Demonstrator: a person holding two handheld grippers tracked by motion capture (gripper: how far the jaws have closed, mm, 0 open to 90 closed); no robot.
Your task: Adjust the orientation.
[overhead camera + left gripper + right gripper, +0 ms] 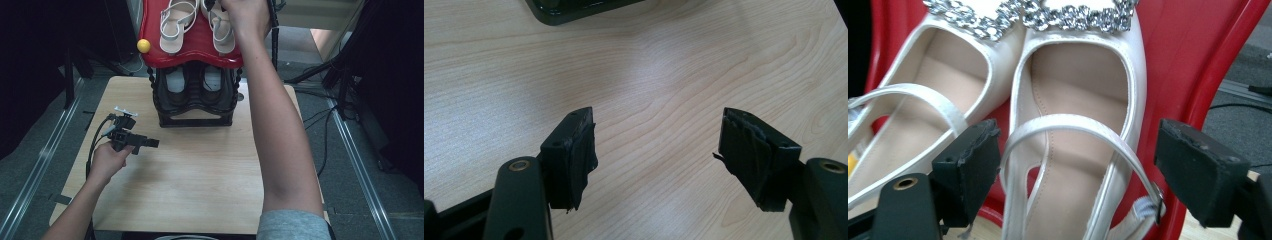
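A pair of cream strappy shoes with jewelled buckles lies on the red top shelf (pixel 195 52) of a black shoe rack (pixel 195 100). The left shoe (pixel 177 25) and the right shoe (pixel 222 32) lie side by side. The person's right hand (pixel 247 17) reaches over the right shoe. In the right gripper view my right gripper (pixel 1080 150) is open, its jaws on either side of the right shoe (pixel 1078 75) at its heel strap, pads clear of it. The other shoe (pixel 943 65) lies beside it. My left gripper (pixel 152 143) hovers open and empty (pixel 656 150) over the wooden table (pixel 200 170).
A yellow ball (pixel 143 46) sticks to the red shelf's left edge. Another pair of shoes (pixel 195 82) sits in the rack's lower tier. The rack's base corner (pixel 569 10) lies ahead of the left gripper. Cables and metal rails run along the floor on both sides of the table.
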